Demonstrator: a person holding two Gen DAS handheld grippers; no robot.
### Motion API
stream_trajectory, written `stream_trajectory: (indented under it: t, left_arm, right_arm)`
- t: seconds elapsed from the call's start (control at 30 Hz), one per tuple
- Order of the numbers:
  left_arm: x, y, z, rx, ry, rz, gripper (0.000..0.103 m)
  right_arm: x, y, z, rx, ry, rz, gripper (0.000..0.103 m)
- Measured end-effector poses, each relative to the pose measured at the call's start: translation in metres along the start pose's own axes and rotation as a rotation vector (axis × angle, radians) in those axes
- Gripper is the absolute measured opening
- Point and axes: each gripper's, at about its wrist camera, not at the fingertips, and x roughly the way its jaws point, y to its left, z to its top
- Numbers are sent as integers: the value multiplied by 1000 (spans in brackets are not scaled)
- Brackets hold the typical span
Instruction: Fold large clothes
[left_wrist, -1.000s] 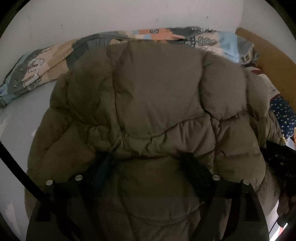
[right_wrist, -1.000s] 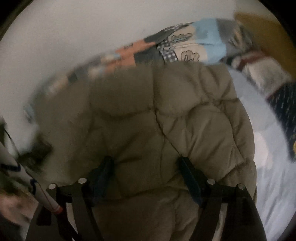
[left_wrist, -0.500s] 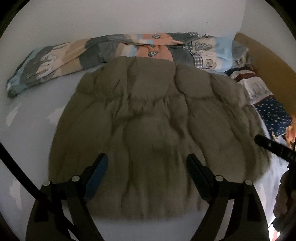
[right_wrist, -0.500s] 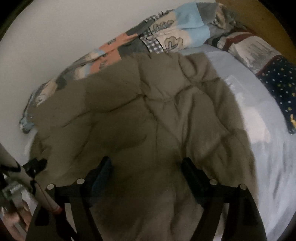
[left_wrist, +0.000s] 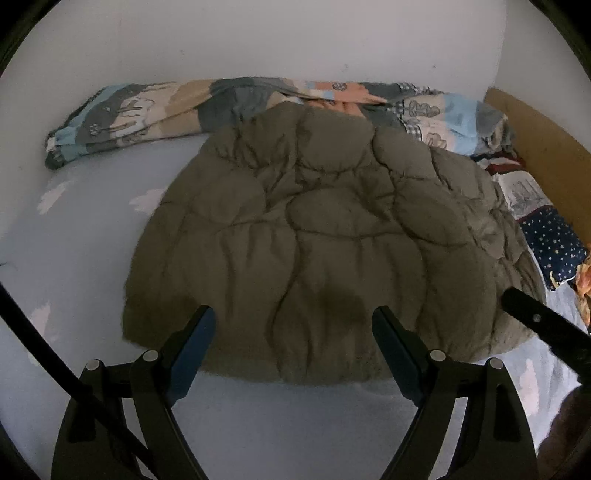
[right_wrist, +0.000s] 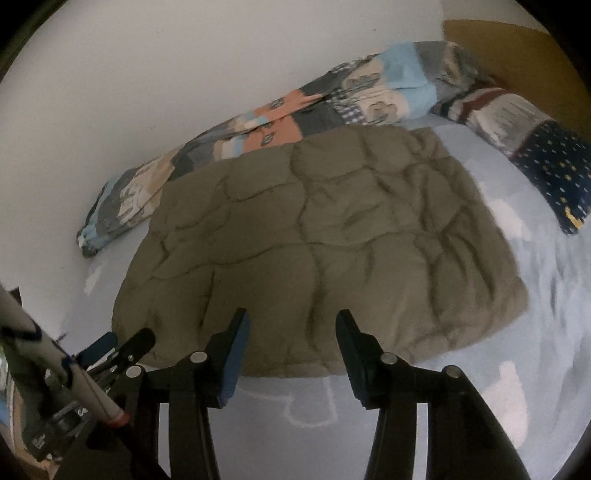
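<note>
Folded olive quilted jacket on a bed; near its front edge, left gripper wide, right gripper closing (both empty).

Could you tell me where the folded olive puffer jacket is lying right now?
The olive puffer jacket lies mid-bed in both views, its far edge against the patchwork quilt by the wall.

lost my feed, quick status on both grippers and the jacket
Left gripper open, holding nothing. Right gripper closing, nothing between its jaws. Olive puffer jacket flat on bed. Patterned quilt bunched behind it.
</note>
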Motion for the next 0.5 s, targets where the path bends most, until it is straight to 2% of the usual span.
stream_trajectory:
  t: [0.1,0.23,0.3,0.5]
  left_arm:
    - [19,0,3,8,41,12,86]
    - [41,0,1,-6,117,24,89]
    - [46,-4,2,14,125,42,91]
    - [44,-6,3,21,111,49,92]
  right_arm:
    - [25,-1,4,-24,0,-32,53]
    - [65,-1,10,-54,96,-61,54]
    - [83,0,7,-79,145,-86,54]
    - [102,-1,8,-85,175,-121,55]
